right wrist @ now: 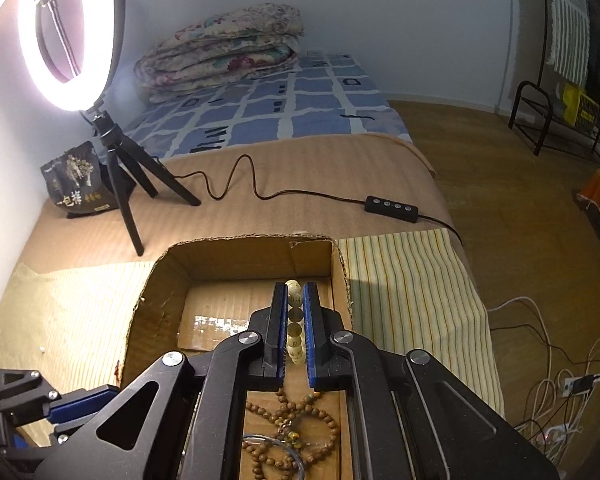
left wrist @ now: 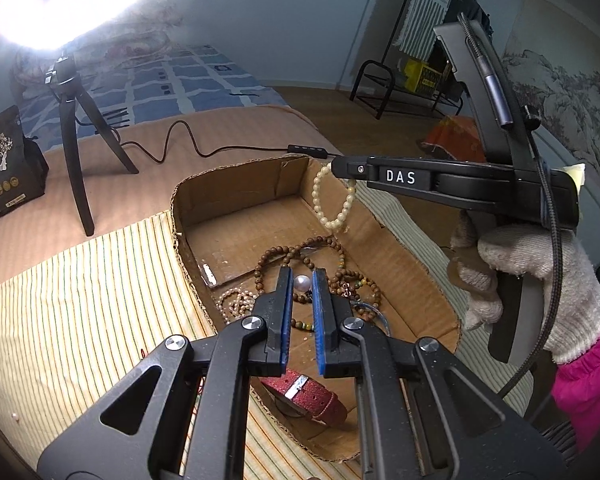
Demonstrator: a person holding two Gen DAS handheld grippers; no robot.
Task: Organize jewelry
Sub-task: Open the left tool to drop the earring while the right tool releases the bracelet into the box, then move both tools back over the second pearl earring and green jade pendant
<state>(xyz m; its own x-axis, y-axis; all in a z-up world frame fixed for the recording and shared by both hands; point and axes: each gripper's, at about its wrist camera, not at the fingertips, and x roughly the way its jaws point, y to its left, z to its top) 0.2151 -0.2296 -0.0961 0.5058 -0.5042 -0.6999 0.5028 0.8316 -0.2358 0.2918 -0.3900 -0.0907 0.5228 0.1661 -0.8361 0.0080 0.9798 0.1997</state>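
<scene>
Cream-coloured beads form one bracelet (left wrist: 334,200), pinched in the right gripper (right wrist: 296,320) and hanging as a loop, long axis vertical, above one cardboard box (left wrist: 236,196). The left gripper (left wrist: 302,320) hovers slightly spread, holding nothing, over brown bead strands (left wrist: 332,276), one pearl (left wrist: 302,282) and one red watch strap (left wrist: 312,396).

Bed (right wrist: 300,176), striped cloth (right wrist: 400,280), cardboard box (right wrist: 236,256), ring-light tripod (right wrist: 128,184)

Right tool (right wrist: 295,322) clamping pale bead bracelet (right wrist: 295,300) above cardboard box (right wrist: 236,256), perhaps lifted
</scene>
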